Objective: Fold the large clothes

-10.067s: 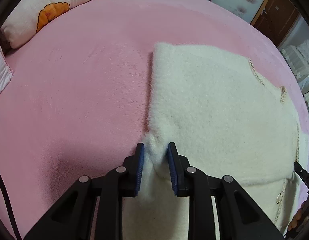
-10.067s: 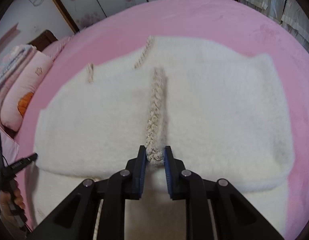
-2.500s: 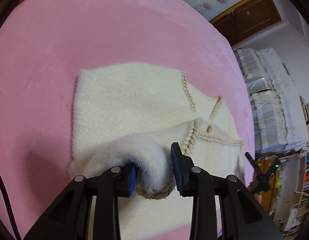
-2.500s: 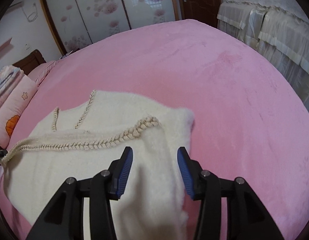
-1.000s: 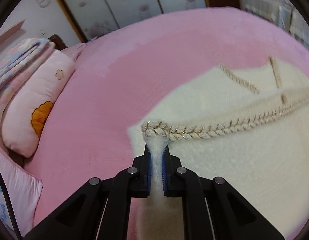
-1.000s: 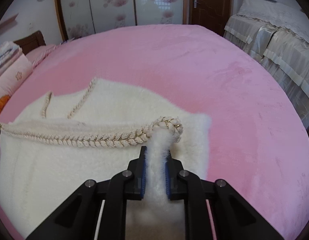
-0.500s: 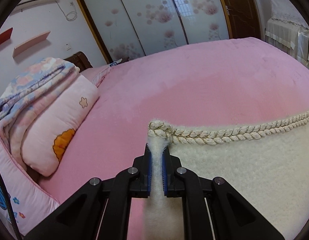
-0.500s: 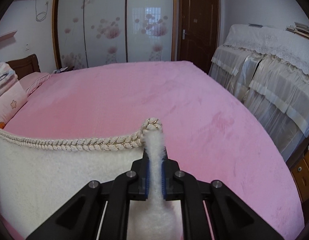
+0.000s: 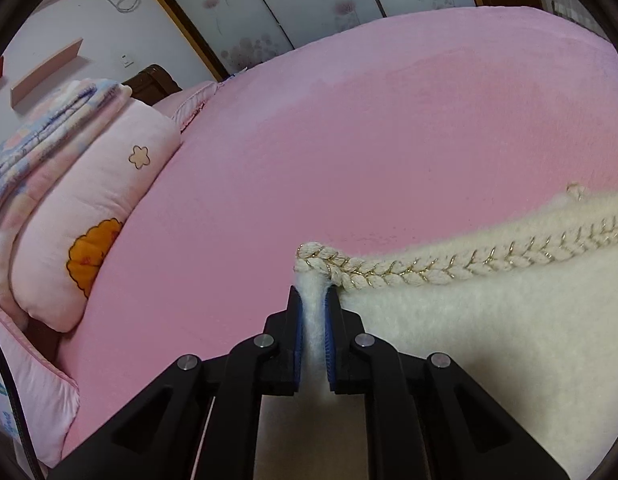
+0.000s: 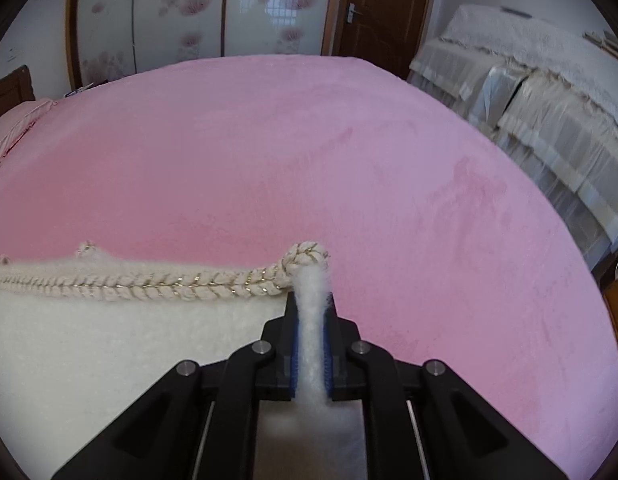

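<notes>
A cream fluffy garment [image 9: 489, 344] with a braided gold-flecked trim [image 9: 449, 270] is held up over the pink bed [image 9: 369, 140]. My left gripper [image 9: 313, 300] is shut on its left corner, just under the end of the braid. My right gripper [image 10: 312, 304] is shut on the right corner of the same garment [image 10: 121, 344], below the braid's end [image 10: 305, 254]. The edge with the trim [image 10: 149, 280] stretches between the two grippers. The lower part of the garment is hidden below the frames.
Pink pillows with an orange flower [image 9: 93, 220] and a folded floral quilt [image 9: 41, 128] lie at the left of the bed. Sliding wardrobe doors [image 10: 213, 12] and a brown door [image 10: 381, 4] stand beyond. Covered furniture [image 10: 541, 92] stands at the right.
Both grippers closed on the garment's corners about a second ago and have lifted the trimmed edge off the bed. In the last half second the view tilted little.
</notes>
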The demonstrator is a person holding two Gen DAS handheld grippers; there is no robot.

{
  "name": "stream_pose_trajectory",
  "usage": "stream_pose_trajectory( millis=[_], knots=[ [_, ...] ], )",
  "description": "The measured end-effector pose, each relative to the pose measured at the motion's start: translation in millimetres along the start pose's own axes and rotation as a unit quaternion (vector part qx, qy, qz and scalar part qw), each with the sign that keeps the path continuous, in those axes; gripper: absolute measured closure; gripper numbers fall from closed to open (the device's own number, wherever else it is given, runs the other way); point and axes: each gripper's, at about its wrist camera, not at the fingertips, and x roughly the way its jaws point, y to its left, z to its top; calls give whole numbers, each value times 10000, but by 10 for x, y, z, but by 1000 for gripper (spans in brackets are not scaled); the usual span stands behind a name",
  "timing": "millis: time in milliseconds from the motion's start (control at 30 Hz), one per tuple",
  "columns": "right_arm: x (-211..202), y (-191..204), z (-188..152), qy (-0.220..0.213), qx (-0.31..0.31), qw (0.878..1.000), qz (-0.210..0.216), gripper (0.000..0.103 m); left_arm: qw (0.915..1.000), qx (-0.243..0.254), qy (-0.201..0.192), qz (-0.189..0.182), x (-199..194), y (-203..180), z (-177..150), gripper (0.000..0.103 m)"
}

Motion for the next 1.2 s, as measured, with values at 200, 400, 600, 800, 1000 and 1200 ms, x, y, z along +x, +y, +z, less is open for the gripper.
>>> stream_pose_trajectory(
  millis=[200,400,600,800,1000,1200],
  knots=[
    [149,-147,-40,343,427,9985,85,73,9997,-111,148,-181,145,37,-13,86],
    [-34,-354,-21,459,906,9943,310,56,9969,-605,320,-392,-9,400,-24,38],
    [-743,-403,-59,-12,672,9969,409,56,9868,-1368,274,-817,-631,931,-150,38],
    [-1479,-103,-330,-205,473,9963,680,56,9844,-1246,-76,-1244,-1463,940,-561,35],
    [-1968,490,-863,-352,232,9881,1481,56,9765,-1483,-108,-1561,-1894,635,-1190,33],
    [-1825,828,-1422,-119,-323,9891,1435,56,9828,-1534,306,-977,-1627,383,-1717,33]
  ],
)
